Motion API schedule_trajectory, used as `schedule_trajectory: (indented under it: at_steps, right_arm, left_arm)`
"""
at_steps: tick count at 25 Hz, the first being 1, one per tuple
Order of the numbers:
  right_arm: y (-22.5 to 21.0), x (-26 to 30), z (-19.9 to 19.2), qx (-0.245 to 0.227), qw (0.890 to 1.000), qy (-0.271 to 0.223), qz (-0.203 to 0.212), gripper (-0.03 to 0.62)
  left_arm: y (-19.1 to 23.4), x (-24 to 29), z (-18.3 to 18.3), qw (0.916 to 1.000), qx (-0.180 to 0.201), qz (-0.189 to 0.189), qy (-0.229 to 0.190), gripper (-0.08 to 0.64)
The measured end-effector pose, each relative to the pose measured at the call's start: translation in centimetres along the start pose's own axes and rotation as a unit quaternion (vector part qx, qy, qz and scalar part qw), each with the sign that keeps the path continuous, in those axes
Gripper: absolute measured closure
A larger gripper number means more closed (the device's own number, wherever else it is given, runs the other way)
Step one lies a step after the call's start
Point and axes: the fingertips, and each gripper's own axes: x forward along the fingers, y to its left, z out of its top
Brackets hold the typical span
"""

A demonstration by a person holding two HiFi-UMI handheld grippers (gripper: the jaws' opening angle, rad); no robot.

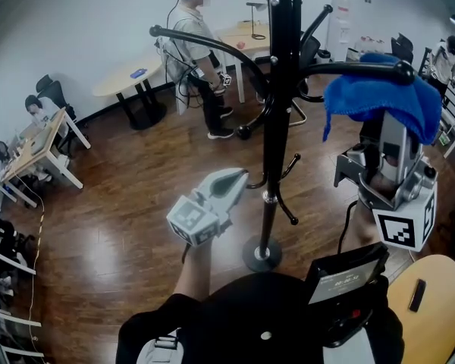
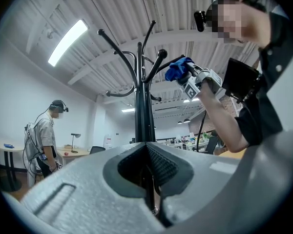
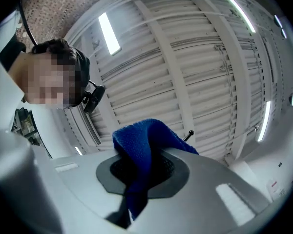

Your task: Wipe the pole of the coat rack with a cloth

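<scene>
Blue cloth (image 1: 379, 101) clamped in right gripper (image 1: 393, 144), upper right of frame, clear of centre pole (image 1: 277, 112); left gripper (image 1: 231, 179) jaws together, empty; advise pressing cloth flat against pole, wiping downward

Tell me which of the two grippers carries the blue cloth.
The right gripper: its jaws pinch the blue cloth, raised beside an upper hook. The left gripper is shut, empty, lower near the pole.
</scene>
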Motion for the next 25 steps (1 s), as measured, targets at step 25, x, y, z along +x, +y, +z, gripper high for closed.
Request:
schedule_trajectory:
  at_steps: [25]
  right_arm:
    - [3.3, -15.9, -27.1, 0.219, 0.903, 0.37, 0.007, 0.565]
  left_arm:
    - [-0.3, -0.1, -1.3, 0.9998, -0.011, 0.014, 0.013, 0.565]
